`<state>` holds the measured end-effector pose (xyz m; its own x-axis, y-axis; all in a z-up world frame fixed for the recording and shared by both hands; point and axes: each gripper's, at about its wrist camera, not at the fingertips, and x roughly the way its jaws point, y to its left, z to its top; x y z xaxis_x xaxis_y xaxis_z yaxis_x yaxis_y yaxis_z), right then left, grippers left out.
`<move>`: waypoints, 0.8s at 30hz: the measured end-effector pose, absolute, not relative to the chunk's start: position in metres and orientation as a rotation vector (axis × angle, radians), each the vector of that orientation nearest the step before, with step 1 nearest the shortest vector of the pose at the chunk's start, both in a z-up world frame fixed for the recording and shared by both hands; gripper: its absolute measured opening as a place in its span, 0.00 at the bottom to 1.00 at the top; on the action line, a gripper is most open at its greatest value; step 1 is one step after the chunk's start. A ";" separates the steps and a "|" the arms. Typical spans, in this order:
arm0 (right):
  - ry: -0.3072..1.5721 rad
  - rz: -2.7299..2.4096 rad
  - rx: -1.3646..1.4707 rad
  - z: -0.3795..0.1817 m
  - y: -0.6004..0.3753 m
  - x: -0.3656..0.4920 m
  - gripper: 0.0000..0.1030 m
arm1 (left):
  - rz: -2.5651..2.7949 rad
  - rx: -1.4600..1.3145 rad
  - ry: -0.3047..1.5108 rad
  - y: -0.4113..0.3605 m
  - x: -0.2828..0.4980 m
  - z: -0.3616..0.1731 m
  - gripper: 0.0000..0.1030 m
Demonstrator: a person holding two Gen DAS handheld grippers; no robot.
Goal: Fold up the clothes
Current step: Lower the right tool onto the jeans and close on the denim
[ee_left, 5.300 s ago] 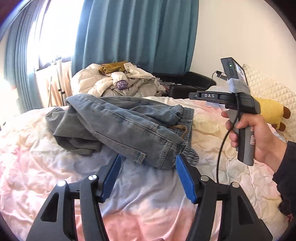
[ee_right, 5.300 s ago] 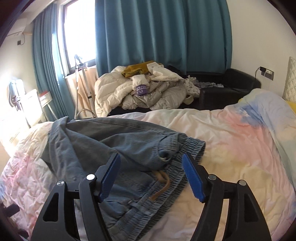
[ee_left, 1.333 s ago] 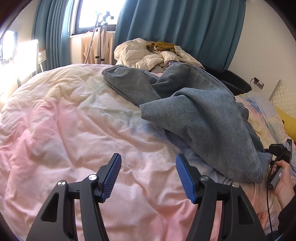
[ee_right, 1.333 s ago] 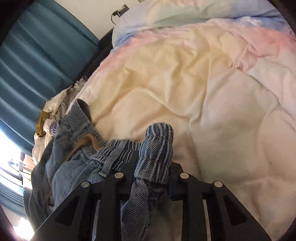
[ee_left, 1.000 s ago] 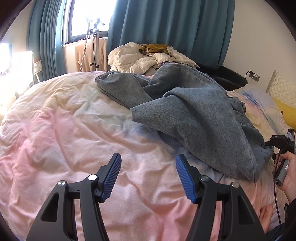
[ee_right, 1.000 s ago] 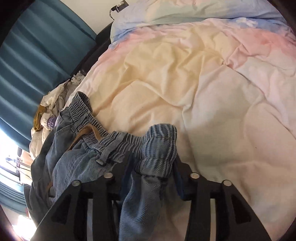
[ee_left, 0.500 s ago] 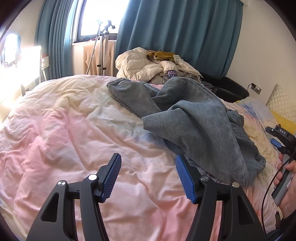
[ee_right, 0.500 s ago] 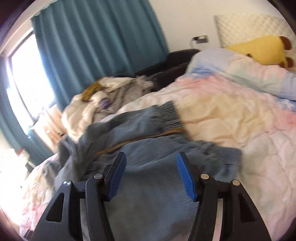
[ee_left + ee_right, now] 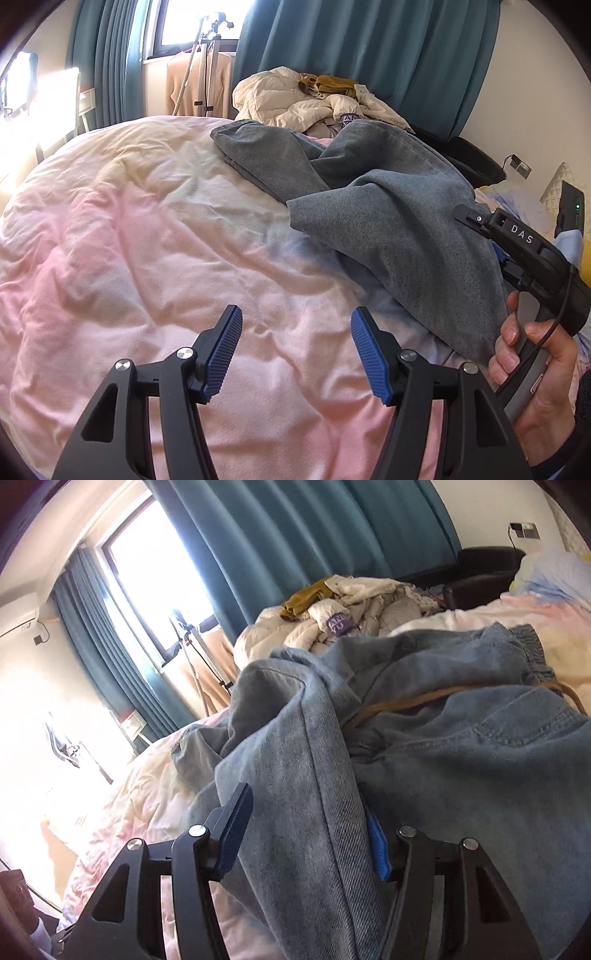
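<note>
Two tools show: the left tool [image 9: 296, 350] hangs with its jaws apart over bare pink duvet [image 9: 129, 258], while the right tool [image 9: 308, 834] is closing around a fold of the jeans [image 9: 424, 757] crumpled on the bed.

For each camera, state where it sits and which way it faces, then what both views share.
Left wrist: rides the left gripper, jaws open over the pink duvet, facing the jeans and curtains; the person's right hand shows.
Right wrist: rides the right gripper, closing with a jeans fold between its jaws, tilted toward the window.
Shared: jeans, clothes pile, curtains.
</note>
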<state>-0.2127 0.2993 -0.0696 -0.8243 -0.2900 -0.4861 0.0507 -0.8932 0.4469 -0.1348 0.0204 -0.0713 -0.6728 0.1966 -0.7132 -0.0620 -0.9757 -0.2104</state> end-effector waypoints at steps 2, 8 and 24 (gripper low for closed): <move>-0.595 -2.745 0.784 -0.062 0.292 -0.211 0.52 | 2.733 -1.201 -0.259 0.021 -0.136 -0.073 0.61; -0.433 -2.742 0.694 -0.042 0.263 -0.203 0.32 | 2.731 -1.212 -0.247 0.024 -0.136 -0.074 0.61; -0.078 -2.746 0.840 -0.037 0.217 -0.124 0.03 | 2.841 -1.102 -0.230 0.003 -0.112 -0.035 0.61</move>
